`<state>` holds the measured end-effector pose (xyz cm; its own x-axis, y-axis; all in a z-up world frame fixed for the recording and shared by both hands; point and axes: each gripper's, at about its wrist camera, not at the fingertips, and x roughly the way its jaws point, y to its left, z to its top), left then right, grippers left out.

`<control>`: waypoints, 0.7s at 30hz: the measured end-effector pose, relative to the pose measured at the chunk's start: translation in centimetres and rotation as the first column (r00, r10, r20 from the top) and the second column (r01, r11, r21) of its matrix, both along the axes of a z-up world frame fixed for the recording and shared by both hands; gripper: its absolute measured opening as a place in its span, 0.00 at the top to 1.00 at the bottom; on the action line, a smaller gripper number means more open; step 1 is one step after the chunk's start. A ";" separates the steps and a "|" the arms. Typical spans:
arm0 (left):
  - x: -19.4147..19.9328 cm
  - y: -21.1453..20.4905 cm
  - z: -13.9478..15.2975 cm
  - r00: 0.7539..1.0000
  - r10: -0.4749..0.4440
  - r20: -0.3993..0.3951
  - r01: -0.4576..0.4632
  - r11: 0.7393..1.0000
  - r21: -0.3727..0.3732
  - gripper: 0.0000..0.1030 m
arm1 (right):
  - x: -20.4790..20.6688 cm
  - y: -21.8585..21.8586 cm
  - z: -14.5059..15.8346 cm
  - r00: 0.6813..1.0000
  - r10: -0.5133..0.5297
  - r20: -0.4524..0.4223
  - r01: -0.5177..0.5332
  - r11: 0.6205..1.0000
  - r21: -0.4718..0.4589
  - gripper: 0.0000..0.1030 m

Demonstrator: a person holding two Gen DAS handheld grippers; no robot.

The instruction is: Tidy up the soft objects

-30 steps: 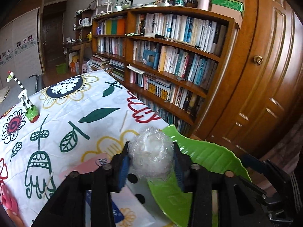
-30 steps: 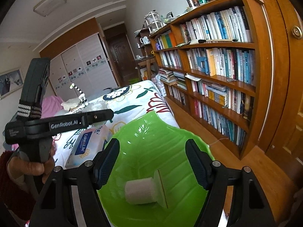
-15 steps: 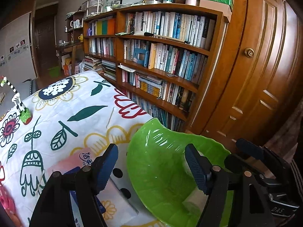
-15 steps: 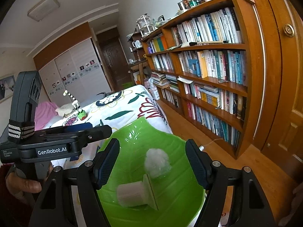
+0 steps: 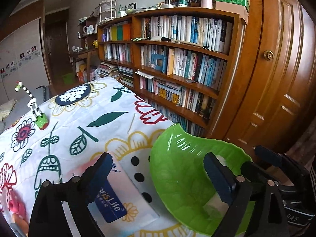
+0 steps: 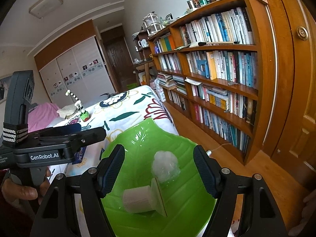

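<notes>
cotton ball [image 6: 165,166] dropped, bowl [image 6: 138,138], tissue pack [image 5: 118,193]

left tongs [image 6: 79,130]: black frame | blue ribbed pads | white "GenRobot.AI" label | striped strap | silver screws

My black fingers [image 6: 112,169] with blue pads framing a bright green leaf-shaped dish [image 6: 183,213], white fluffy ball [image 6: 165,165], white roll [image 6: 137,198], white bedspread [image 5: 65,126] showing green leaves, red-and-yellow flowers

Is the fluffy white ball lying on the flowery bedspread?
No, the fluffy white ball lies inside the green bowl, beside a white roll.
</notes>
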<state>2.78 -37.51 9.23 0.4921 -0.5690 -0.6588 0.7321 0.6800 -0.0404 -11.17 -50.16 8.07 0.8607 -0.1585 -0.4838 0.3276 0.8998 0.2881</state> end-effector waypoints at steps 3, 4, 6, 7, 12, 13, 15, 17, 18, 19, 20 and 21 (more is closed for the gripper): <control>-0.2 0.4 0.0 1.000 0.016 0.022 -0.016 1.000 0.010 0.02 | 0.1 0.4 -0.1 1.000 0.019 -0.011 -0.019 1.000 -0.005 0.29; -0.2 0.5 0.0 0.999 0.019 0.028 -0.020 1.000 0.012 0.01 | 0.2 0.7 -0.1 1.000 0.025 -0.014 -0.025 1.000 -0.008 0.29; -0.4 0.8 0.1 0.999 0.027 0.039 -0.028 0.999 0.018 0.00 | 0.3 1.1 -0.2 0.999 0.033 -0.018 -0.033 0.999 -0.013 0.29; -0.4 1.1 0.1 0.999 0.031 0.043 -0.032 0.999 0.018 0.00 | 0.4 1.3 -0.1 0.999 0.037 -0.018 -0.037 0.999 -0.015 0.28; -0.3 2.2 0.2 0.997 0.058 0.048 -0.059 0.998 0.023 0.00 | 0.9 1.9 0.4 0.999 0.034 -0.011 -0.035 0.999 -0.030 0.28; -0.2 2.5 0.2 0.997 0.062 0.047 -0.063 0.998 0.022 0.00 | 1.0 1.9 0.5 1.000 0.026 -0.014 -0.027 0.999 -0.033 0.28; -0.2 3.0 0.2 0.996 0.072 0.045 -0.073 0.997 0.019 0.00 | 1.3 1.9 0.7 1.000 0.011 -0.015 -0.011 0.999 -0.030 0.28; -0.1 3.5 0.3 0.996 0.080 0.044 -0.080 0.997 0.014 0.00 | 1.6 1.8 0.8 1.000 0.003 -0.018 -0.004 1.000 -0.023 0.28; -0.1 3.8 0.4 0.995 0.084 0.044 -0.085 0.996 0.012 0.00 | 1.9 1.9 0.9 1.000 0.003 -0.018 -0.004 1.000 -0.022 0.28; -0.1 4.0 0.4 0.995 0.088 0.045 -0.088 0.996 0.010 0.00 | 1.9 1.8 0.9 1.000 0.008 -0.017 -0.008 1.000 -0.024 0.28; -0.1 4.3 0.5 0.995 0.092 0.045 -0.093 0.996 0.008 0.00 | 2.1 2.0 1.0 1.000 0.011 -0.018 -0.012 1.000 -0.027 0.28; 0.0 4.7 0.5 0.994 0.098 0.044 -0.098 0.995 0.004 0.00 | 2.4 2.2 1.0 1.000 0.017 -0.020 -0.017 0.999 -0.032 0.28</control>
